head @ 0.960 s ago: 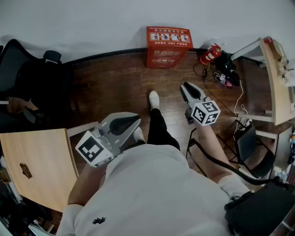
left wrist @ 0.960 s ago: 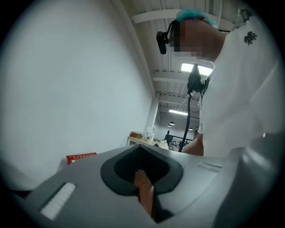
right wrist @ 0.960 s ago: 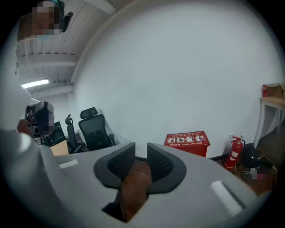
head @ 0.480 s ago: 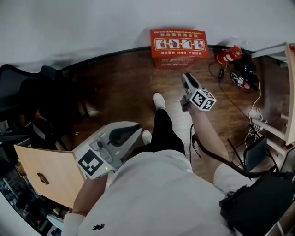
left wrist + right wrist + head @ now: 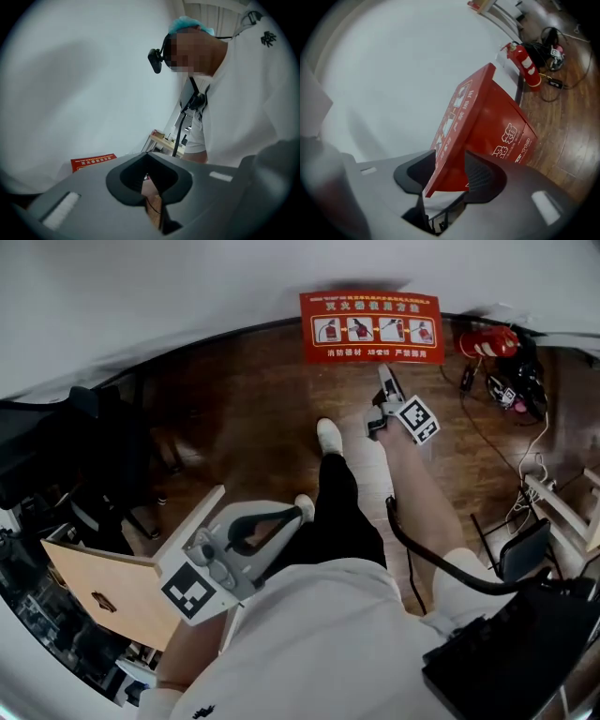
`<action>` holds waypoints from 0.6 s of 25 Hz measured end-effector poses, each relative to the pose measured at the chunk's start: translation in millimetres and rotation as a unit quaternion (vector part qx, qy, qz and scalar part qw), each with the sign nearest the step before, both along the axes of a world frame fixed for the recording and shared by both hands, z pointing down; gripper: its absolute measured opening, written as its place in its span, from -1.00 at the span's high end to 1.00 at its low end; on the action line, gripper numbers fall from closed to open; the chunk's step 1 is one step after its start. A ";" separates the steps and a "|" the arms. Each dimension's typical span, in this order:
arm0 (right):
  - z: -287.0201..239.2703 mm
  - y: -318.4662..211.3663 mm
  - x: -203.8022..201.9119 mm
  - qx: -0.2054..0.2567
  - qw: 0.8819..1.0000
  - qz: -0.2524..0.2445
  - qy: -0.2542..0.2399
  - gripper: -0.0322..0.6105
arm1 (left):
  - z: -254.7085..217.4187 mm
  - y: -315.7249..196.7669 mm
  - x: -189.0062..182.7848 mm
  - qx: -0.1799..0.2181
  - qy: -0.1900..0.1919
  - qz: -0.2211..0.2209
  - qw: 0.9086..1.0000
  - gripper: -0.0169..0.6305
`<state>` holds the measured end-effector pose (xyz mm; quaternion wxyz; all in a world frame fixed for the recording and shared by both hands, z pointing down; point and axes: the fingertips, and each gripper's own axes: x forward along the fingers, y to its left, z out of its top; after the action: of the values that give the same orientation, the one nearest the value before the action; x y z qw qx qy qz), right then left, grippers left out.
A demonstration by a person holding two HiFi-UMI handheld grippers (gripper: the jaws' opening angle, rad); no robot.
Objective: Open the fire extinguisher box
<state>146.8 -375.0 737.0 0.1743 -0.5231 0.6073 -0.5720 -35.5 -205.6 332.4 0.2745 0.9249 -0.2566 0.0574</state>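
The red fire extinguisher box (image 5: 373, 329) stands on the wood floor against the white wall, its lid printed with pictograms. My right gripper (image 5: 385, 376) reaches to the box's front. In the right gripper view its jaws are opening, with the front edge of the lid (image 5: 454, 126) between them and a gap on each side of it. The box's front face (image 5: 506, 136) carries white characters. My left gripper (image 5: 298, 514) hangs low beside the person's leg, jaws together and empty. In the left gripper view, the box (image 5: 93, 161) shows far off.
A red fire extinguisher (image 5: 487, 341) lies to the right of the box, by a tangle of cables (image 5: 511, 395). A light wooden board (image 5: 103, 587) and a black chair (image 5: 56, 456) are at the left. The person's white shoe (image 5: 328, 435) stands before the box.
The person has stepped towards the box. The right gripper moved forward from mid-floor to the box's front lid edge. The left gripper stayed low beside the leg.
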 end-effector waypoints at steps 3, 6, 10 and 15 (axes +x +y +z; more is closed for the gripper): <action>27.7 0.0 10.2 -0.003 0.999 0.029 -0.026 0.31 | 28.0 12.6 6.0 -0.007 0.006 -0.003 1.000 0.95; 31.4 -10.1 10.8 0.001 0.997 0.051 -0.061 0.26 | 34.5 10.1 11.3 -0.012 0.009 -0.005 1.000 0.95; 36.2 -11.1 13.4 -0.019 0.991 0.088 -0.095 0.45 | 40.1 5.5 9.8 -0.015 -0.006 -0.001 1.000 0.95; 31.8 -8.7 12.2 -0.033 0.989 0.087 -0.110 0.61 | 42.1 -11.5 -2.5 -0.017 -0.004 -0.016 1.000 0.95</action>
<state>159.0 -383.7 768.8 0.2719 -0.5132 0.5170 -0.6288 -38.0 -217.1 374.6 0.2899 0.9158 -0.2711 0.0610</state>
